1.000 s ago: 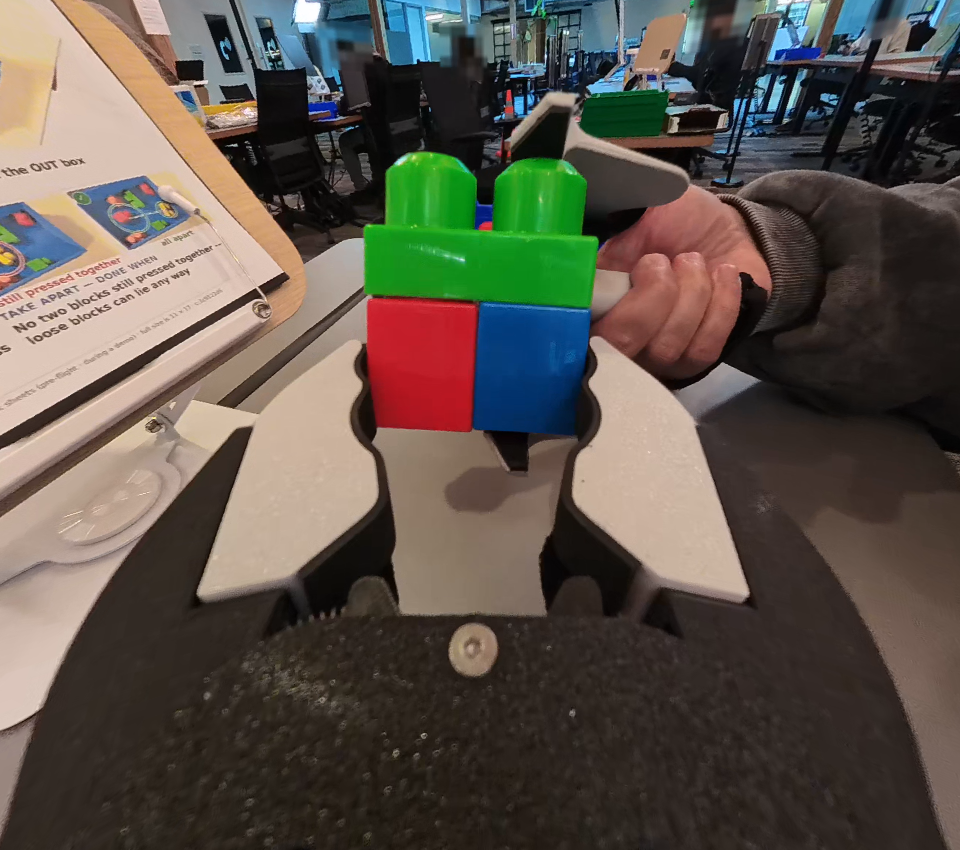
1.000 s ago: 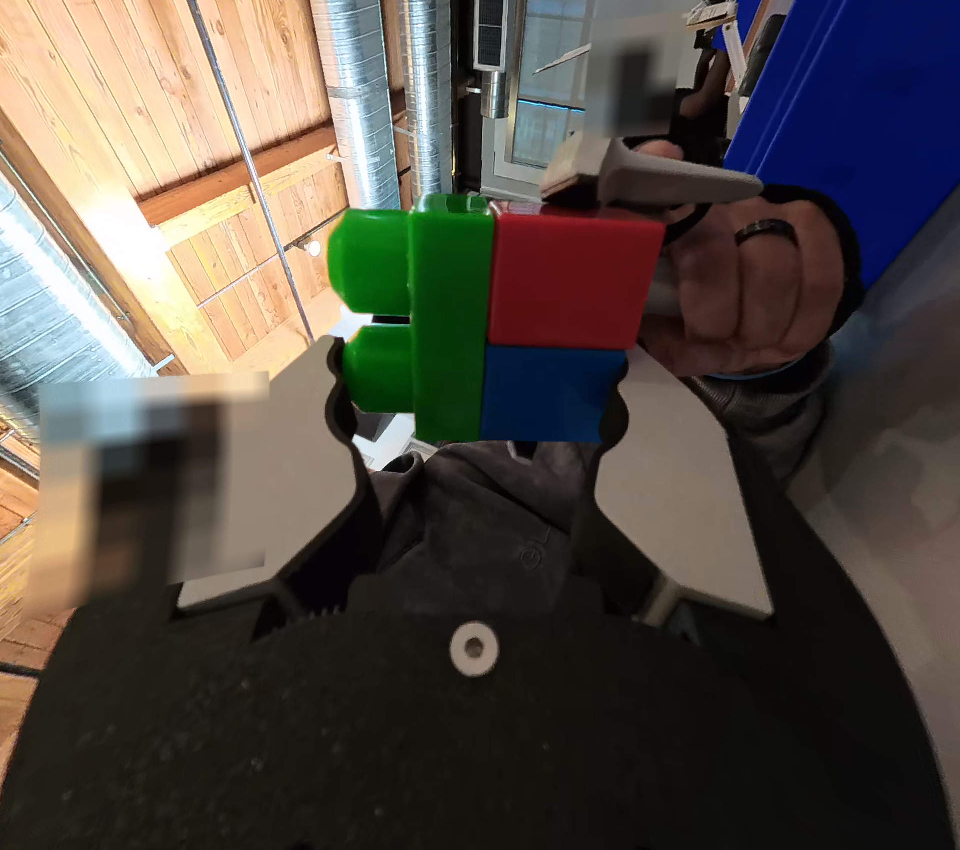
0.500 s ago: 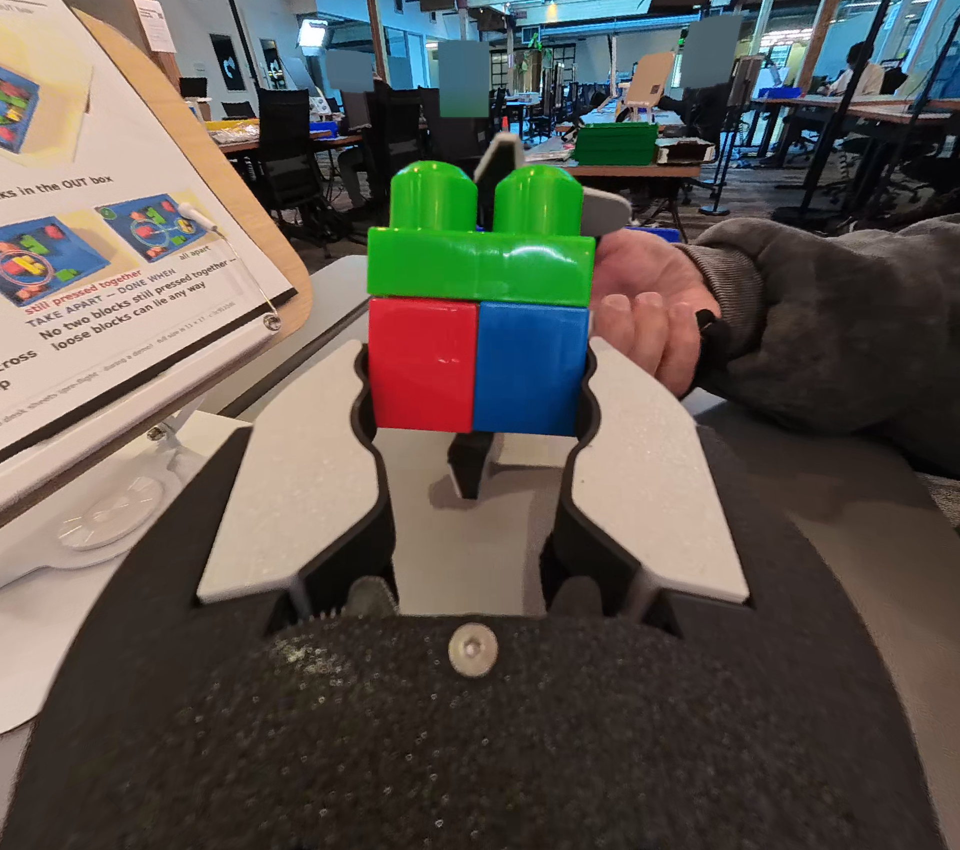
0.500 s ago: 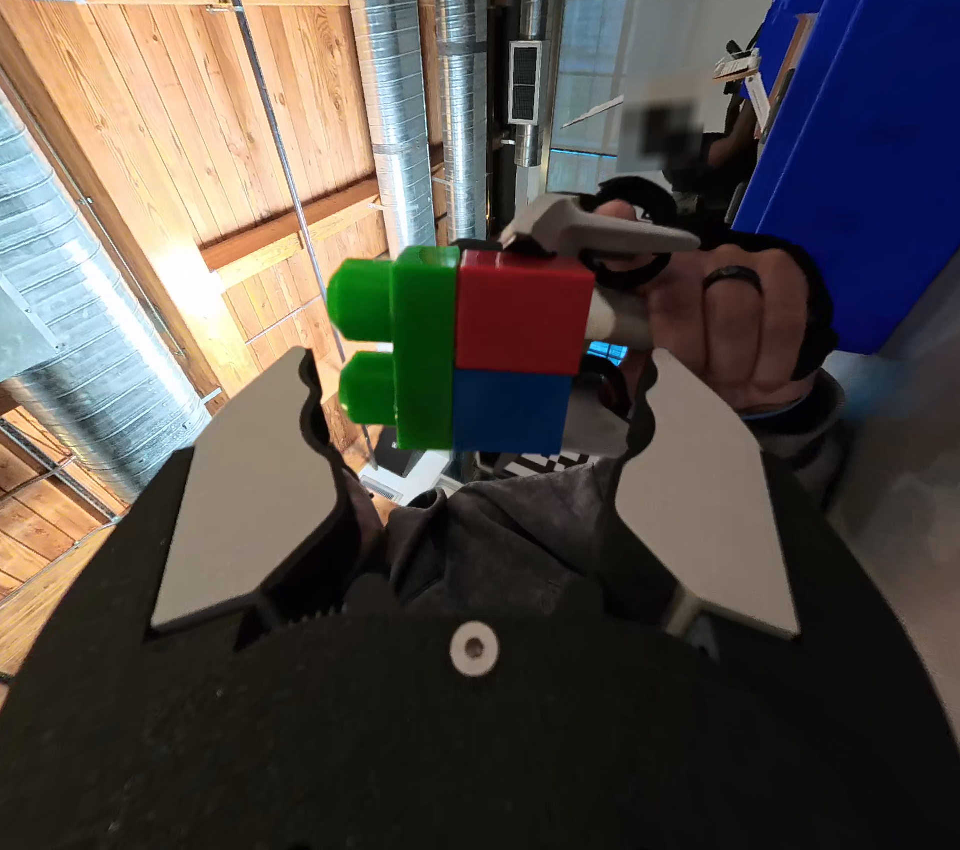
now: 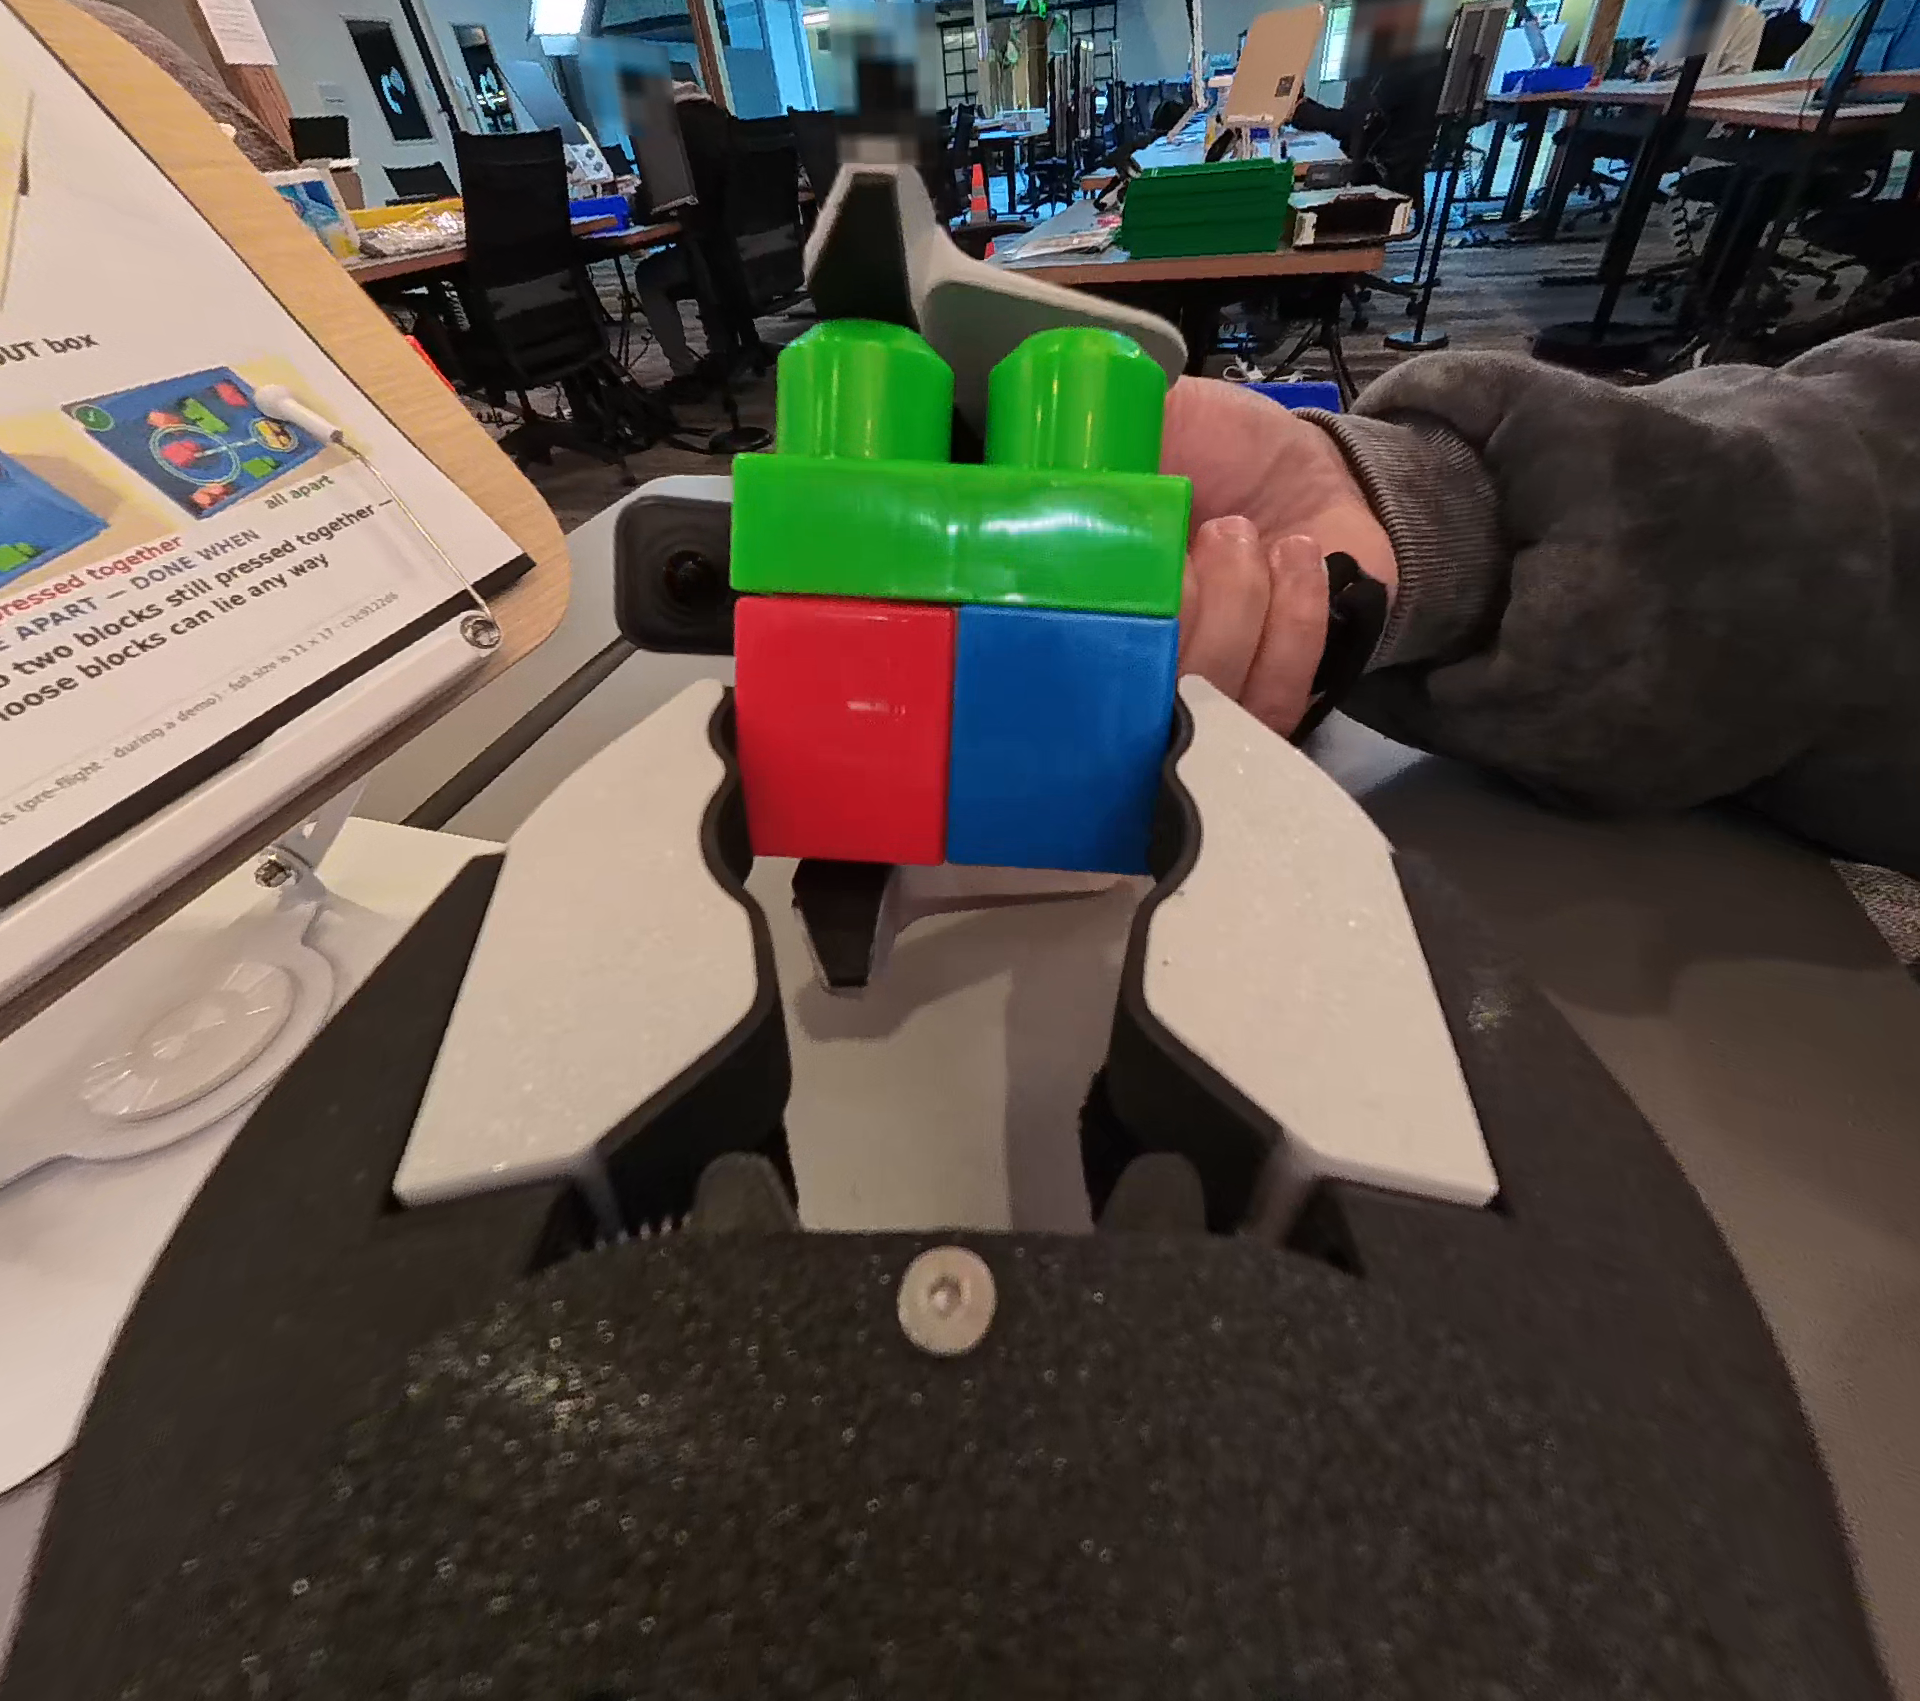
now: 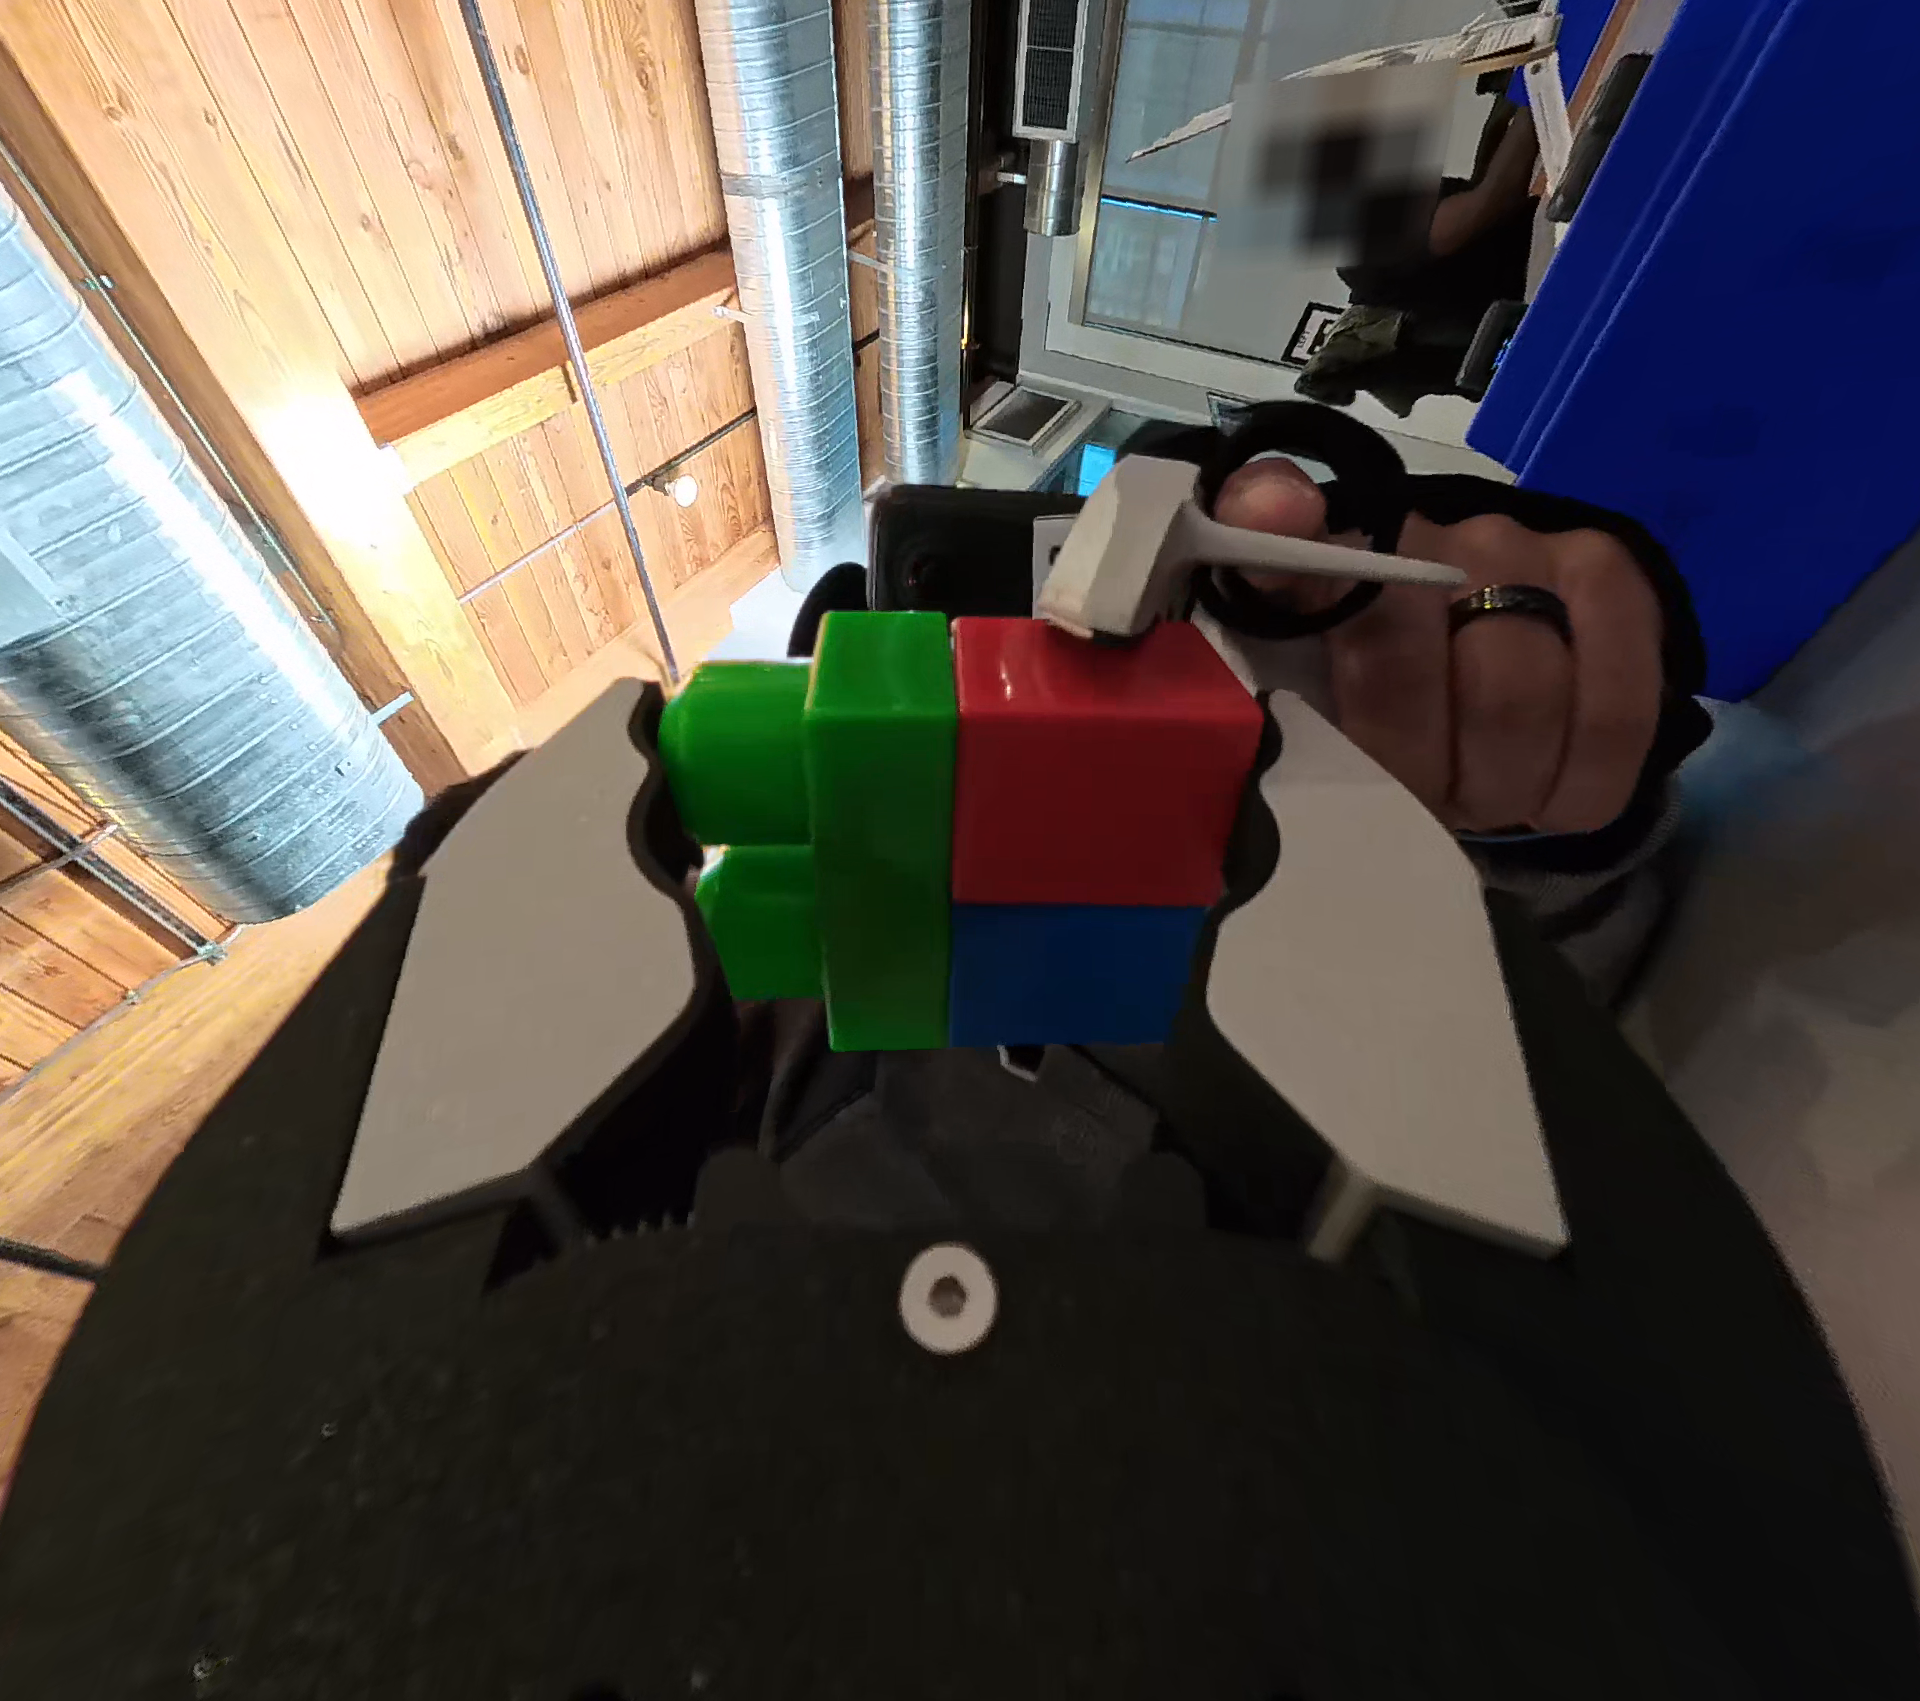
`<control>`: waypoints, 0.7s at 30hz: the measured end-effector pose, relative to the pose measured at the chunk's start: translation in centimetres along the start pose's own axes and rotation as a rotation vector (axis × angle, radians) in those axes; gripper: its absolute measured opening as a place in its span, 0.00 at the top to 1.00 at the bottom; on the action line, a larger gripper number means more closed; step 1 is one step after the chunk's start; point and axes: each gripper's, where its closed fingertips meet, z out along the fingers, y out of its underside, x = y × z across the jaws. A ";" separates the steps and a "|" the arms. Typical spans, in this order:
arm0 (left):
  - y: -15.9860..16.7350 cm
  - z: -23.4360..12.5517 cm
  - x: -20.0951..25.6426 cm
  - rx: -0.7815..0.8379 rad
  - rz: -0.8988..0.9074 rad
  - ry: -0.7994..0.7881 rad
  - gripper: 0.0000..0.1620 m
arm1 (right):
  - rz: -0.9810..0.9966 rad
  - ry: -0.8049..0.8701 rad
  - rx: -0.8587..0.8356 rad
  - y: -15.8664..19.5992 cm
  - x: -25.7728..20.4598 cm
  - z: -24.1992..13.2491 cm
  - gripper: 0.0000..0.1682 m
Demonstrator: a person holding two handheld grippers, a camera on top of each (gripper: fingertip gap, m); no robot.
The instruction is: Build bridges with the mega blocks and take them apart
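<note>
Green, red and blue plastic blocks form one small pressed-together bridge, held in the air between two hand-held grippers. In the left wrist view the green block [image 5: 961, 545] lies across the top with two round studs pointing up, and the red block [image 5: 844, 729] and blue block [image 5: 1060, 742] sit side by side beneath it, touching each other. The left gripper [image 5: 951, 778] has its jaws closed in on this lower pair, one pale finger against the red block's outer side and the other against the blue block's outer side. Below the blocks lies a grey surface [image 5: 1714, 1007], which they do not touch. In the right wrist view the same bridge appears turned sideways, studs pointing left. The right gripper [image 6: 951, 830] has its jaws partly open around it, one finger at the studs and the other at the far end of the red block; whether they press firmly is hard to judge. A person's hand [image 6: 1496, 664] holds the other gripper behind the blocks. To the left in the left wrist view stands a tilted instruction board [image 5: 208, 508].
</note>
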 end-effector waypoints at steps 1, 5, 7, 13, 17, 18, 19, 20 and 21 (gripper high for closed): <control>0.1 0.1 0.0 -0.005 0.003 -0.001 0.54 | -0.006 0.008 0.003 0.0 0.1 -0.1 0.39; 0.0 0.1 0.3 0.006 -0.002 0.018 0.54 | -0.009 -0.003 -0.026 0.5 -0.1 -0.1 0.39; 0.1 0.2 0.4 0.000 0.000 0.020 0.54 | -0.003 0.003 -0.032 0.6 -0.1 -0.2 0.39; 0.5 0.4 0.3 -0.025 0.010 -0.001 0.54 | 0.015 0.036 -0.011 0.2 0.3 -0.5 0.39; 0.4 0.3 0.1 -0.033 0.041 -0.024 0.54 | -0.067 0.156 0.035 -0.3 0.4 -0.8 0.42; 0.2 0.2 0.0 -0.021 0.038 -0.033 0.54 | -0.110 0.219 0.030 -0.4 0.4 -1.2 0.42; 0.1 0.0 -0.3 -0.013 0.027 -0.041 0.54 | -0.148 0.267 0.037 -0.6 0.0 -1.6 0.41; 0.1 -0.1 -0.8 -0.013 0.015 -0.057 0.54 | -0.185 0.312 0.040 -0.7 -0.5 -1.9 0.40; 0.2 -0.2 -1.3 -0.017 0.009 -0.082 0.54 | -0.241 0.392 0.029 -0.6 -0.8 -2.2 0.41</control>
